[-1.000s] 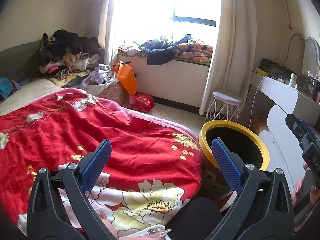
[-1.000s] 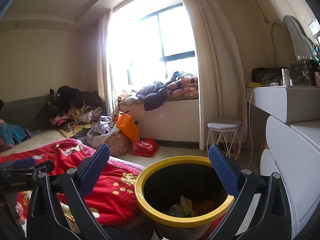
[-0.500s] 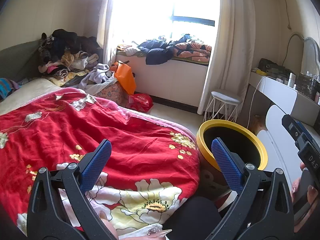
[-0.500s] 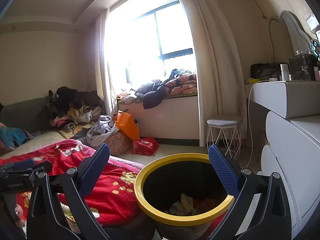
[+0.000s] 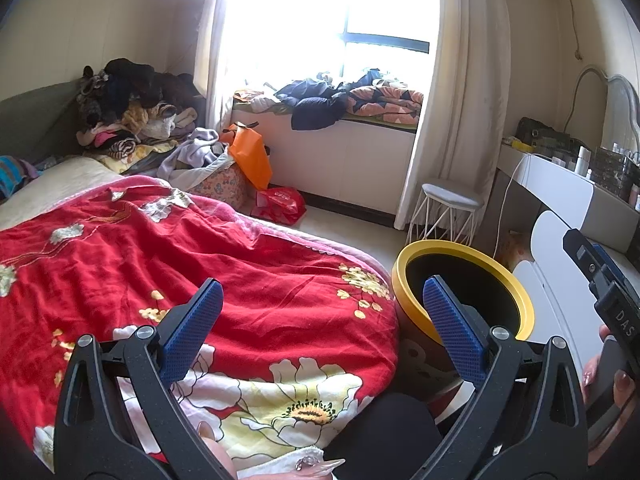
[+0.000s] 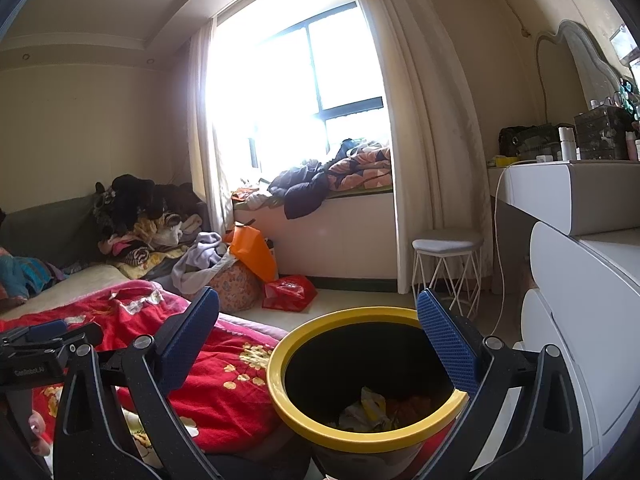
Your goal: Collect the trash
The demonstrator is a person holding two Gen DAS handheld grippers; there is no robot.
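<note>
A round bin with a yellow rim [image 6: 362,444] stands on the floor beside the bed; crumpled trash [image 6: 370,410] lies at its bottom. My right gripper [image 6: 318,348] hovers open just above and in front of the bin, nothing between its blue pads. In the left wrist view the same bin [image 5: 520,300] sits to the right of the bed. My left gripper [image 5: 322,334] is open and empty over the red floral quilt [image 5: 168,248]. The right gripper's body and the hand holding it show at that view's right edge.
A white dresser [image 6: 584,292] stands close on the right. A small white stool [image 6: 446,246] sits by the curtain. Clothes are piled at the bed's far end [image 5: 132,120], with an orange bag [image 5: 250,156] and a red bag [image 5: 280,202] on the floor near the window bench.
Both views drift slightly; the bin sits a little lower and closer in the right wrist view. Both grippers stay open and empty.
</note>
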